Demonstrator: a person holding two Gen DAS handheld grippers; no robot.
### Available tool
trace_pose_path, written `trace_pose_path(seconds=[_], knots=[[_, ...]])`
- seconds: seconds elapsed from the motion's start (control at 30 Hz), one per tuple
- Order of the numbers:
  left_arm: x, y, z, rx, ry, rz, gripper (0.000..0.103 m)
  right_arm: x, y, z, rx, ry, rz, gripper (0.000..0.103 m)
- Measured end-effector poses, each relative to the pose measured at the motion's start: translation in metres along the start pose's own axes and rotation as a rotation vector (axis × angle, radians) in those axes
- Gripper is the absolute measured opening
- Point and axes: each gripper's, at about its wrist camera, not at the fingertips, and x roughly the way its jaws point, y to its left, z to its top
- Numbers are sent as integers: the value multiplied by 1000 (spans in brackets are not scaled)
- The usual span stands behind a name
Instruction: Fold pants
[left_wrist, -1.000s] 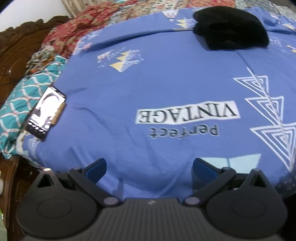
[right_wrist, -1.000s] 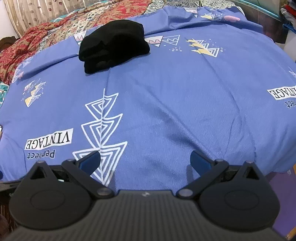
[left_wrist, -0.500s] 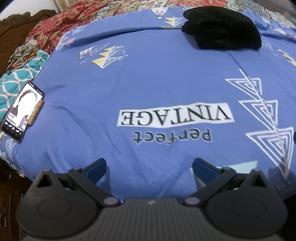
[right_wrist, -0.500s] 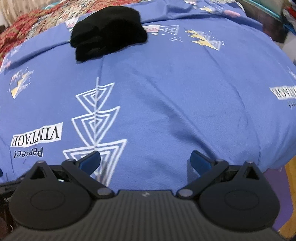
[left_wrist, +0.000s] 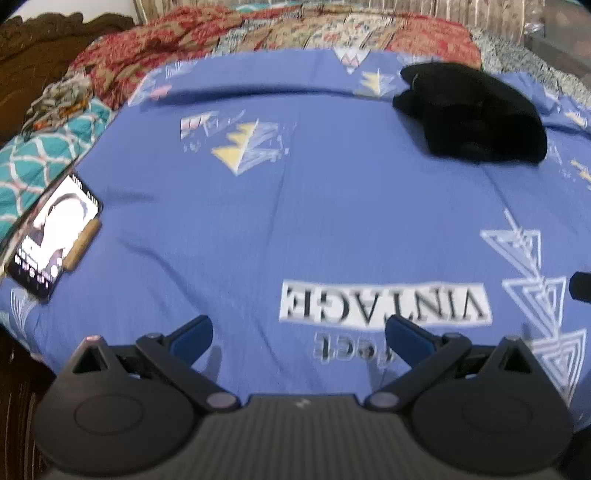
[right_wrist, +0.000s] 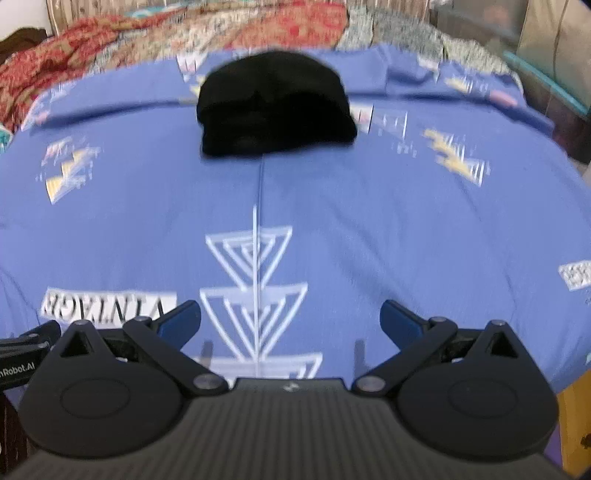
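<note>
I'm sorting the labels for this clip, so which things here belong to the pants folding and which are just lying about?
Belongs to the job:
black pants, bundled on the far side of the blue bedsheet
left tongs, open
right tongs, open

Just lying about:
phone, screen lit, at the sheet's edge
red patterned blanket
teal patterned cloth

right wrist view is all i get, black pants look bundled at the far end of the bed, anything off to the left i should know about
observer: Yes, a phone with its screen lit lies at the left edge of the blue bedsheet, well apart from the black pants.
operator: ok and is the left gripper holding anything
observer: No, the left gripper is open and empty, above the VINTAGE print.
</note>
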Motion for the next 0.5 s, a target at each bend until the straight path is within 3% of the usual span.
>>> trace_pose_path(seconds=[0.17,0.5], knots=[[-1,-4,15,-4,-34,-26,103,-11,1,16,-5,-83,-21,103],[-7,-28,39,39,-77,-63,103,-19,-8,36,59,-146,-40,103]])
